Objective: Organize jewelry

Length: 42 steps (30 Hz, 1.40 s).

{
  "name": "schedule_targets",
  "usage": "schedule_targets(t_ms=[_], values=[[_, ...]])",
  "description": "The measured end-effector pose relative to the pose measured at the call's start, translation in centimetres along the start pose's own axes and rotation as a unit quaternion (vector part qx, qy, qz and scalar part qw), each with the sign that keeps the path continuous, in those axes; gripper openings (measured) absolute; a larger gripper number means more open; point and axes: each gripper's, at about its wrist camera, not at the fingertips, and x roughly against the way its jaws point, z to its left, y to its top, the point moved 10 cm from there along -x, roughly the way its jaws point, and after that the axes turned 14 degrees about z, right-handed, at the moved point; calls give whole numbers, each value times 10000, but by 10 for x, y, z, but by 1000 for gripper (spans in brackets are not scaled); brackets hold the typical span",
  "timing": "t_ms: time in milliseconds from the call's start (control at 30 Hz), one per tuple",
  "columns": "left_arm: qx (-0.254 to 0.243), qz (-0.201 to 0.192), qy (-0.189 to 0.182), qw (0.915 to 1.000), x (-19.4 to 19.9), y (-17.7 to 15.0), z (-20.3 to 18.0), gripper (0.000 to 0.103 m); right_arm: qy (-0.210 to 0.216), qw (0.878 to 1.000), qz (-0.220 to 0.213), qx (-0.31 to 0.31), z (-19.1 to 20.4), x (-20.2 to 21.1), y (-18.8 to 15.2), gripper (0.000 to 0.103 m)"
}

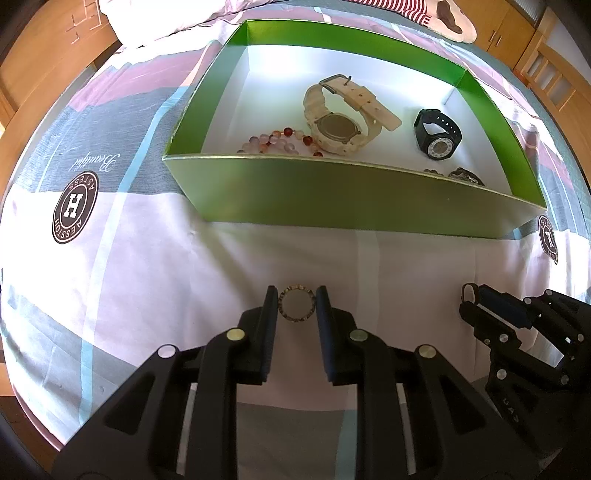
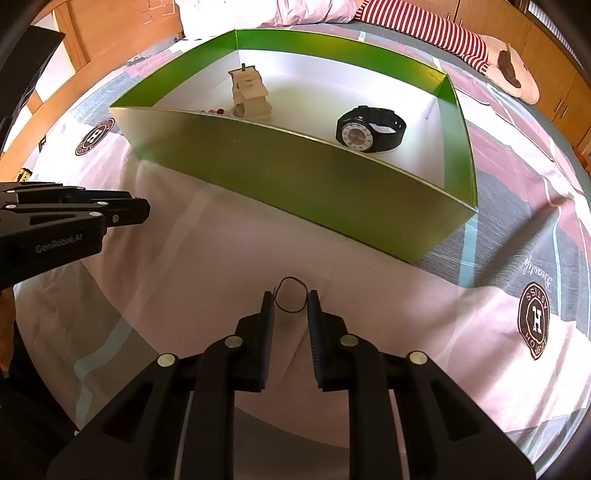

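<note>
A green box [image 1: 332,195] with a white floor lies on the bed, also in the right wrist view [image 2: 295,177]. Inside are a cream watch [image 1: 343,118], a black watch [image 1: 437,134], a pink bead bracelet [image 1: 280,142] and a small dark piece [image 1: 465,176]. My left gripper [image 1: 296,304] is shut on a patterned bangle [image 1: 296,322], held upright between the fingertips, in front of the box. My right gripper [image 2: 290,300] is shut on a thin dark wire ring [image 2: 291,280], also in front of the box; it shows at the right of the left wrist view [image 1: 469,299].
The patterned bedsheet [image 1: 129,258] with round logos covers the bed. A pillow [image 1: 166,14] and a striped plush toy [image 2: 461,44] lie beyond the box. Wooden bed frame and cabinets surround the bed.
</note>
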Motion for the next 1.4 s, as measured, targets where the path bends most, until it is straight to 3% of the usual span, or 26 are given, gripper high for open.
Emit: schedule_targets(t_ms=[467,633,767,1400], values=[[6,-466,-82,9989,32,6,-2,21,205,9990,-397,40,-3,31,4,18],[-28,-904,-155,9958,61,14,-8,21,373,9959,-829,-38,-6,61,13,18],[-28,-1001,-256,9946,69,19,-15,21,430,9934,-1054,-115,-10,75,20,18],[-129,-1079,-260,9937,71,22,-22,21,413,9943,-979,-73,-2,65,22,18]])
